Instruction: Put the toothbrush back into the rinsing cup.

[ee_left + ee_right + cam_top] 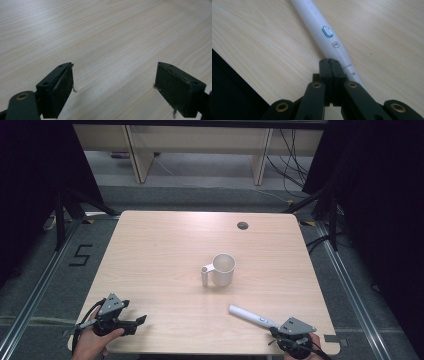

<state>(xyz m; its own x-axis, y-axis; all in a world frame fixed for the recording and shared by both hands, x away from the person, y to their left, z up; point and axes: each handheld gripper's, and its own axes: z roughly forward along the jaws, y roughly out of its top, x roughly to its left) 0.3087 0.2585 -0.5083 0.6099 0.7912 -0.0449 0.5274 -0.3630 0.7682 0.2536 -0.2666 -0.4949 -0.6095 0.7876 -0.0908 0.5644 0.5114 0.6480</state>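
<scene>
A white electric toothbrush handle lies near the table's front right, with a blue-lit button on top. My right gripper is at its near end, jaws pressed together with no gap. The toothbrush's narrow end runs past the right side of the jaws and under them; I cannot tell whether they touch it. A white mug stands upright at mid-table, handle to the left. My left gripper hovers open over bare wood at the front left, nothing between its jaws.
The light wooden table has a dark cable grommet near its far edge. The front table edge runs just left of my right gripper. Beyond the table are floor rails, cables and furniture legs.
</scene>
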